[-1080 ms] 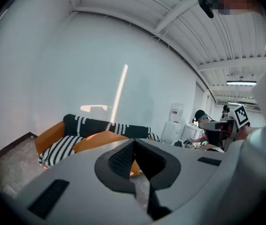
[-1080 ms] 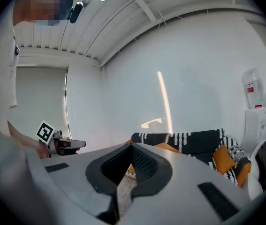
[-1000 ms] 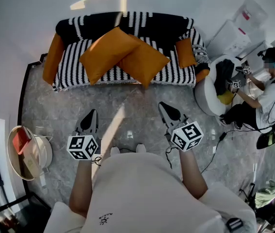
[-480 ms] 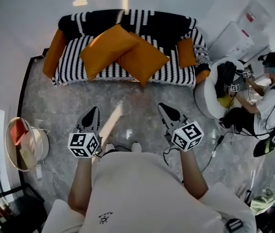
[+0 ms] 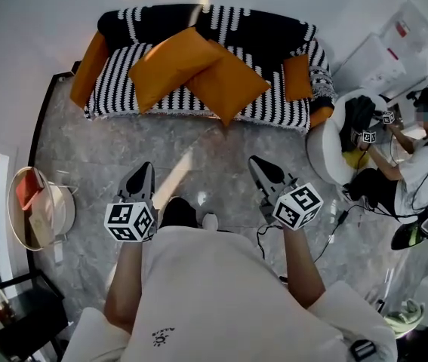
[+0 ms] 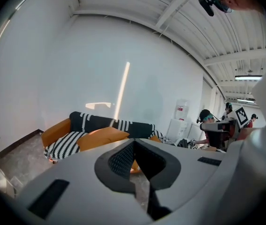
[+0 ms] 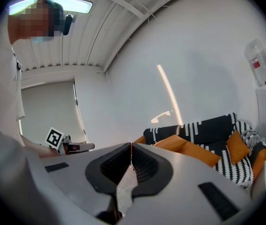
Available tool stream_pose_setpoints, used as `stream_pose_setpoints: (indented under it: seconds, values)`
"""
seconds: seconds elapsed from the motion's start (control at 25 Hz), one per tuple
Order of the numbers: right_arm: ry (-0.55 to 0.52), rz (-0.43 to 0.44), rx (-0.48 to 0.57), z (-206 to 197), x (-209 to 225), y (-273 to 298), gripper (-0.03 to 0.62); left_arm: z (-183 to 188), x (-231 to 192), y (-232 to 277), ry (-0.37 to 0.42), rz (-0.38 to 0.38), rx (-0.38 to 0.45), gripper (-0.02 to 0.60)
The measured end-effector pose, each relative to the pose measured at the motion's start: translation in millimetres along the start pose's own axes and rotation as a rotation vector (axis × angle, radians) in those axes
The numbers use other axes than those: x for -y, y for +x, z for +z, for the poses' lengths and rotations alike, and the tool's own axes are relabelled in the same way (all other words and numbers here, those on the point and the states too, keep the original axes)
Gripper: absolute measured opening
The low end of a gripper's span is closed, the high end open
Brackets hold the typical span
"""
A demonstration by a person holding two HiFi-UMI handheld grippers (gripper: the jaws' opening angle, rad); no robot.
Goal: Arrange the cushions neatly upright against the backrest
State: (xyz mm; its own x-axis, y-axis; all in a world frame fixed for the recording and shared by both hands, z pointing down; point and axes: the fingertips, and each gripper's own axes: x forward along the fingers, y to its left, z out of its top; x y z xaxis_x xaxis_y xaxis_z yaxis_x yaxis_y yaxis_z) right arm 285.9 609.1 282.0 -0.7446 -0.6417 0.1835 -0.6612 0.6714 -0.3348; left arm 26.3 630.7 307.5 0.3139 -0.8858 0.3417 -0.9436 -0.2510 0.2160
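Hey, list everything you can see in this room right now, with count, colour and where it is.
sofa: one, black-and-white striped with orange arms, against the far wall
left cushion: one, orange, large, lying on the seat
middle cushion: one, orange, large, lying on the seat, touching the left one
small cushion: one, orange, at the sofa's right end
side table: one, round, pale, on the floor at left
book: one, red, on the side table
chair: one, white, right of the sofa
seated person: one, far right
left claw: grey, shut, empty
right claw: grey, shut, empty
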Motion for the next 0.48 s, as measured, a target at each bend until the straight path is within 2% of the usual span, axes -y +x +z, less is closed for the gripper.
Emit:
stream_pose_setpoints:
  seconds: [0.12,0.28,0.48]
  values:
    - [-0.026,0.007,-0.016,-2.7,-0.1,5.2,0.023,1.7,-4.4,5.8,-0.006,-0.002,0.004,0.017]
    - [-0.005,0.001,0.004,2.7,7.3,19.8,0.021,10.8,-5.1,22.5,0.001,-0.062,0.015,0.017]
    - [-0.014,0.008,-0.024,5.2,13.6,51.6,0.021,15.8,-16.5,53.4,-0.007,-0.109,-0.013,0.017]
